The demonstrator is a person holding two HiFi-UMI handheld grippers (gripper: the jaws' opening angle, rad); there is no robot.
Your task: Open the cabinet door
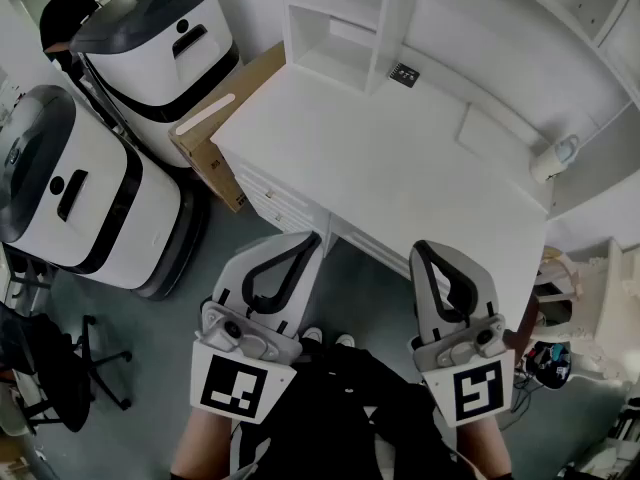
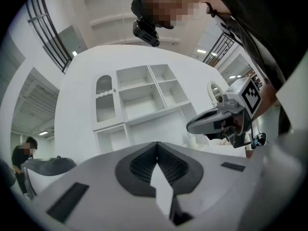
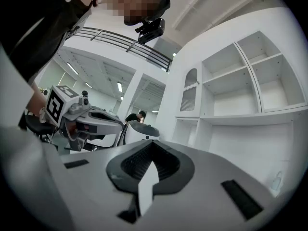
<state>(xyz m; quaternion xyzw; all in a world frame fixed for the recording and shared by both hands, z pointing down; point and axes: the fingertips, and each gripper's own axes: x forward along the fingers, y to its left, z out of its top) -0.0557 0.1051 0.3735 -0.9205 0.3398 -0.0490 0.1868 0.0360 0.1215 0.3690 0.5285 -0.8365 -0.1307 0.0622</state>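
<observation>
A white desk [image 1: 400, 168] carries a white hutch of open shelves [image 1: 335, 23]. The hutch's cabinet door, with an arched slatted panel, shows at the left of the shelves in the left gripper view [image 2: 105, 100] and in the right gripper view [image 3: 189, 96]. Both grippers are held level in front of the desk's near edge, apart from it and far from the door. My left gripper [image 1: 312, 238] is shut with nothing in it, its jaws meeting in a line [image 2: 157, 146]. My right gripper [image 1: 425, 250] is likewise shut and empty [image 3: 151, 146].
Drawers [image 1: 278, 200] sit under the desk's left end. A cardboard box [image 1: 225, 118] and two large white-and-black machines [image 1: 160, 43] [image 1: 75, 193] stand to the left. An office chair [image 1: 60, 363] is at the lower left. A small white lamp [image 1: 553, 158] rests on the desk's right side.
</observation>
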